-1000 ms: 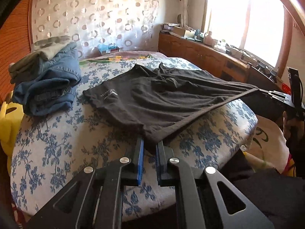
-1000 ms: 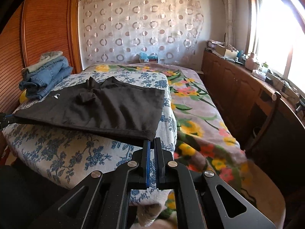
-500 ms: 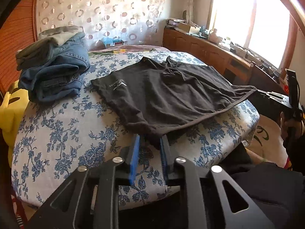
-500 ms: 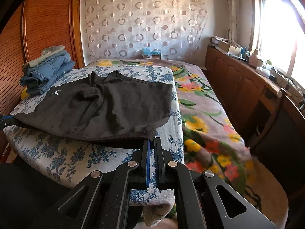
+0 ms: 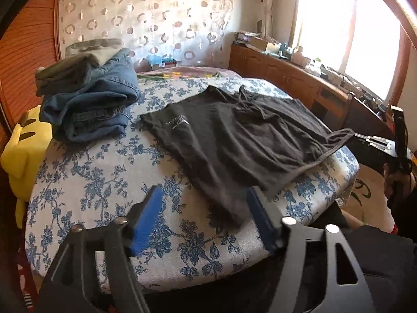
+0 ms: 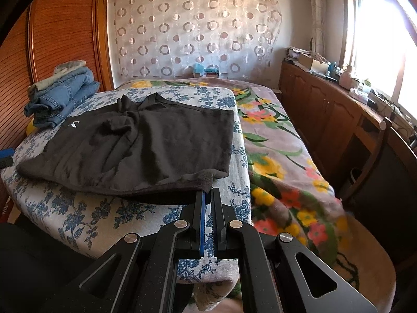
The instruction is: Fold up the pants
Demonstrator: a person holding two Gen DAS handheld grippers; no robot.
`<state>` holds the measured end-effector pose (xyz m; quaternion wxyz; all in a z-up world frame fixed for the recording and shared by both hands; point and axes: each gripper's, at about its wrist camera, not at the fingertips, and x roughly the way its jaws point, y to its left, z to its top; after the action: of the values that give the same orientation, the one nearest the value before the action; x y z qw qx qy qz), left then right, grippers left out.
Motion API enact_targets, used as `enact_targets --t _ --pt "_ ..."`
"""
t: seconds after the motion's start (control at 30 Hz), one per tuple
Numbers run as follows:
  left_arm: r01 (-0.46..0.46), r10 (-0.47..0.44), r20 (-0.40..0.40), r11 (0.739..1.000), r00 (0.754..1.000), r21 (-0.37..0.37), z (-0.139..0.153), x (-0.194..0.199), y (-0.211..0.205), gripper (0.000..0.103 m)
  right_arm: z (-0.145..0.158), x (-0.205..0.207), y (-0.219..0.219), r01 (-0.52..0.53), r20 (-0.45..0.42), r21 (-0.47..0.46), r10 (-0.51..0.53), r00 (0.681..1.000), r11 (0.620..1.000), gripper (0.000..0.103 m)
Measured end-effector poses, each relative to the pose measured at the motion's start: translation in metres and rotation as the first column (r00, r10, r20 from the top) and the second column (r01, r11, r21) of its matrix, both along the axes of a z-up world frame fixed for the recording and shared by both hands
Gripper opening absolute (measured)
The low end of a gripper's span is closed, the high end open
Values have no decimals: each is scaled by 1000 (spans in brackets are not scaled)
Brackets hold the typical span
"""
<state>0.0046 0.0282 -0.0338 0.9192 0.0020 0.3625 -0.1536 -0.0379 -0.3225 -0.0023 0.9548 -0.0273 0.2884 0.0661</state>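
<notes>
Black pants (image 5: 234, 140): spread on blue-floral bed (image 5: 104, 172), unfolded. Left gripper (image 5: 206, 216): jaws just opened, corner released. Right gripper (image 6: 207, 200): clamped on waistband corner. Folding remains.

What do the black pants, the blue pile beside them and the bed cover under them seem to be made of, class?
Black pants: soft matte knit, probably cotton jersey; they drape limply and crease softly.
Blue pile: denim, judging by the faded blue weave, thick folds and stitched seams.
Bed cover: looks like a nubby woven or terry cloth, matte, printed with blue flowers.
</notes>
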Motion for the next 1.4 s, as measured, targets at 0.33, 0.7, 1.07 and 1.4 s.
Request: enact_targets --t 0.33,0.7,1.07,1.4 --pt "-43 43 -6 998 999 49 -10 17 2 78 7 1 10 -38 44 37 36 998 999 3" --pt "-91 93 -36 994 995 61 -27 30 10 78 18 11 64 -215 95 59 209 973 975 3" --pt "-120 123 -39 991 992 66 -30 28 18 78 20 30 123 -408 97 69 401 911 910 3" --pt "-156 158 -28 986 987 65 -28 29 27 78 27 52 168 -546 83 53 541 837 836 3"
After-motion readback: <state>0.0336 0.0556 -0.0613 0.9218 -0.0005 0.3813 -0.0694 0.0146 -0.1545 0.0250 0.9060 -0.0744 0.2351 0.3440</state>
